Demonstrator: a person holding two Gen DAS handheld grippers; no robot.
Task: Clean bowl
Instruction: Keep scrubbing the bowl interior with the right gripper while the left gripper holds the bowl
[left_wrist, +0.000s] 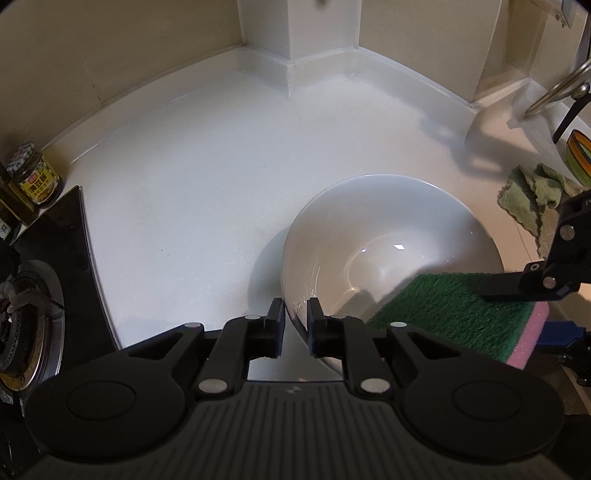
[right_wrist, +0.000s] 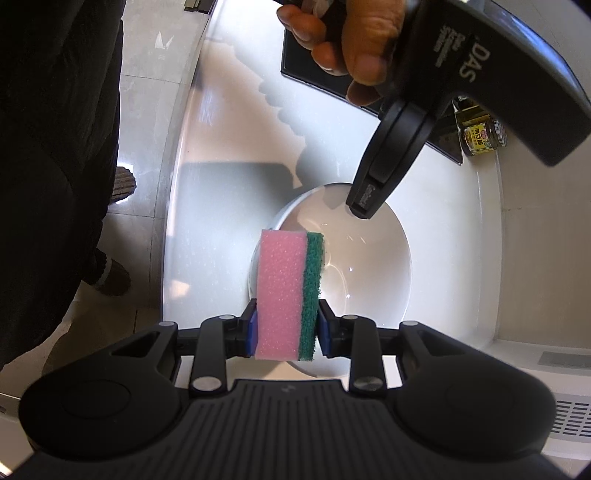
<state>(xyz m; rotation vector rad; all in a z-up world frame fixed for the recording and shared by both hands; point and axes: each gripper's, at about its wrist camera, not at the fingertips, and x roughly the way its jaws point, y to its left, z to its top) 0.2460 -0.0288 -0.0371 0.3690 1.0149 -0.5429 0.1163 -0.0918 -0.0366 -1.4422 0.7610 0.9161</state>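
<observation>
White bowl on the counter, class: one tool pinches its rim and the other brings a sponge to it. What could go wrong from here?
1. The left tool grips only the thin, glossy rim of the bowl; scrubbing pressure might make it slip or tip.
2. The right tool clamps the sponge at one end, so it may bend or twist loose when pressed.

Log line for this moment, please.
left gripper: shut on bowl rim | right gripper: shut on sponge, over bowl | phase: scrub starting
</observation>
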